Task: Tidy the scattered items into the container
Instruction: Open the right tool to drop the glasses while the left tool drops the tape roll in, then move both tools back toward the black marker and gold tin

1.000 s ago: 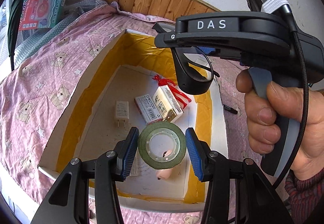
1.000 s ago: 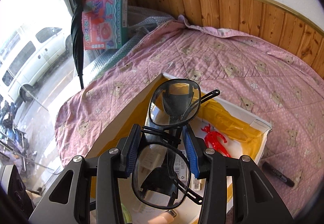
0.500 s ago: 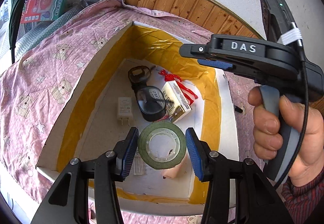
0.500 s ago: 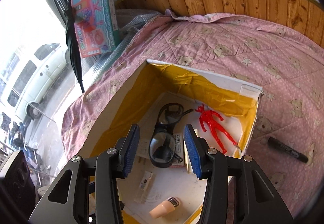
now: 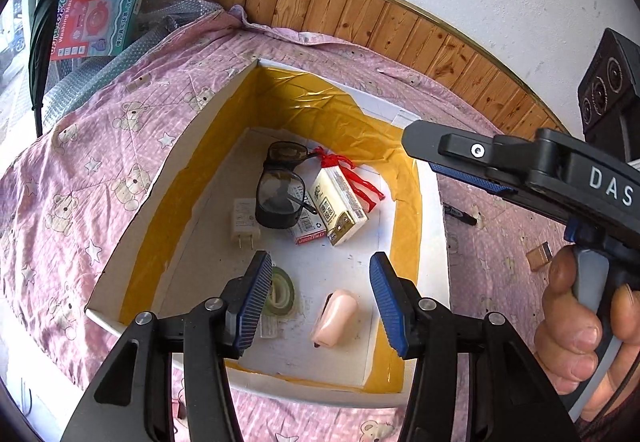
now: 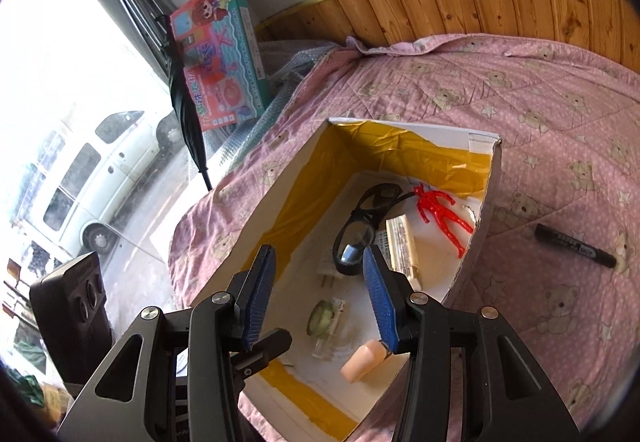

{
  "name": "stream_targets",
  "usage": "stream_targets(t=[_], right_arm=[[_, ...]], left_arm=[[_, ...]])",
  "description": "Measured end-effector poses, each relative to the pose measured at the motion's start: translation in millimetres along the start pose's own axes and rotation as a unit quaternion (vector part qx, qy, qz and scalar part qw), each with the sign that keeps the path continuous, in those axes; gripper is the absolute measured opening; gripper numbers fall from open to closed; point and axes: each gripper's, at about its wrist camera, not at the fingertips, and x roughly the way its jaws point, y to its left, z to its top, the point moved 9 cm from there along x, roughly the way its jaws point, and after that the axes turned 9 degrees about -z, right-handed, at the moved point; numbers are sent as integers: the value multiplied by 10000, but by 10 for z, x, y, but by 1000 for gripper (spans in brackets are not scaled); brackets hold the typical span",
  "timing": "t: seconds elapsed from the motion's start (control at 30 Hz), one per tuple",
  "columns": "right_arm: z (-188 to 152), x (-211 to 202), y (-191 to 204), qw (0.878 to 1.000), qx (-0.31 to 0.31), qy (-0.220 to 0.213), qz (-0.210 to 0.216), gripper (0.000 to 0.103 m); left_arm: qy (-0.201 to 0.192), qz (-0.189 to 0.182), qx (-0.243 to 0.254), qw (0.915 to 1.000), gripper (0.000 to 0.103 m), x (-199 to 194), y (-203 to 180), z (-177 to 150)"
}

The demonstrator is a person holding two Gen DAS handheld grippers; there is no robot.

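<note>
The white box [image 5: 434,226] with yellow tape inside sits on the bed's pink bear quilt [image 5: 92,170]. On its floor lie dark glasses [image 5: 280,190], a red toy man [image 6: 440,214], a cream pack [image 5: 338,208], a white plug [image 5: 244,220], a green tape roll [image 5: 282,292] and a small pink thing [image 5: 336,318]. The glasses lean on the pack. The left gripper [image 5: 320,300] hangs over the near end of the box, fingers wide apart and holding nothing. The right gripper [image 6: 320,298] is over the box too, fingers apart and empty. A black marker [image 6: 576,245] lies on the quilt just outside the box. A toy carton [image 6: 220,54] leans by the window.
</note>
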Motion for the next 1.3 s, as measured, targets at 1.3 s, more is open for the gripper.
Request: stream_targets(t=[1.3], right_arm=[[-1065,-1348,-597,9861,1415,-799,356,48]], left_arm=[[-152,-161,984,9949,53,-556,-1083,-372]])
